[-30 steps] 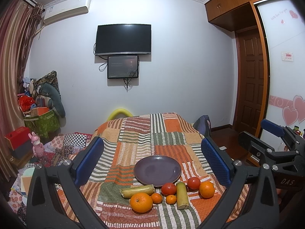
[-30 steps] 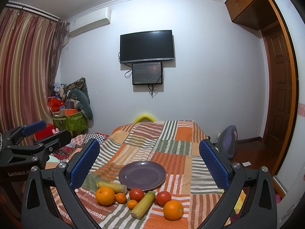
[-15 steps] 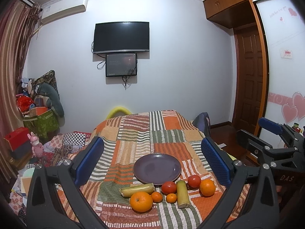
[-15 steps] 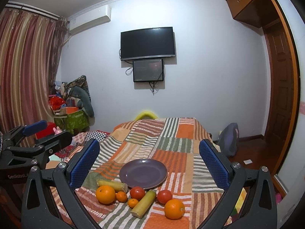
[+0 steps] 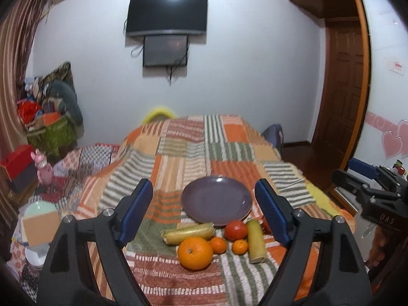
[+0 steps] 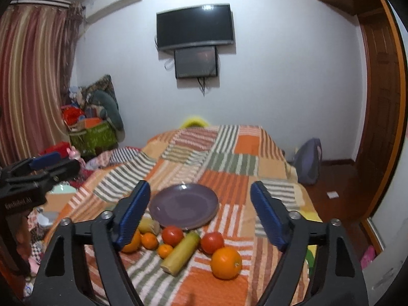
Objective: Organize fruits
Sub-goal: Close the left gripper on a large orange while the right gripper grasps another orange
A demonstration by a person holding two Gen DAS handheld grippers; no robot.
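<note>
A purple plate [image 5: 216,201] [image 6: 183,205] lies empty on the striped patchwork cloth. In front of it sit a big orange [image 5: 195,253], a second orange [image 6: 226,262], two small mandarins [image 5: 239,246] [image 6: 149,241], two tomatoes [image 5: 236,230] [image 6: 212,242] and two yellow-green cane pieces [image 5: 188,232] [image 6: 180,252]. My left gripper [image 5: 206,214] is open and empty above the fruit row. My right gripper [image 6: 200,214] is open and empty, over the fruit near the plate's front edge. Its left finger hides part of one orange.
The cloth-covered table [image 5: 178,153] runs back to a white wall with a TV [image 5: 167,15]. Clutter and boxes [image 5: 46,127] sit on the floor at left. A wooden door [image 5: 341,89] stands at right. A backpack [image 6: 308,160] rests by the table's far right side.
Both grippers have moved forward and down toward the fruit and plate, which now look larger. Both stay open and empty. No fruit has moved.
</note>
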